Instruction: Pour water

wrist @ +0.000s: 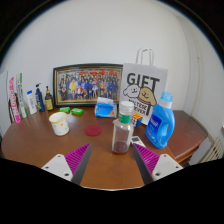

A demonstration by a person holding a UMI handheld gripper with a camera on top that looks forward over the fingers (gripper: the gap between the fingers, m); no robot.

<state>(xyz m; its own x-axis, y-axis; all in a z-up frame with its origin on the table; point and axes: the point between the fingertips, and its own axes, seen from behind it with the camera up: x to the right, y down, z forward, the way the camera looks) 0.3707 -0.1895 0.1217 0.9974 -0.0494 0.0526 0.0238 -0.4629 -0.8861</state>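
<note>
Gripper view shows the bottle (122,128) standing upright on the worktop (40,140), right between the gripper (111,160) fingers with a gap on each side, so the jaws are spread and not squeezing anything. Its cap looks to be on. Cup (60,123) sits off to the left, well apart, next to a red lid (92,130). Blue jug (161,122) and a gift bag (143,88) are beyond. Looks like pouring hasn't begun: grab, lift and tip are all left
</note>
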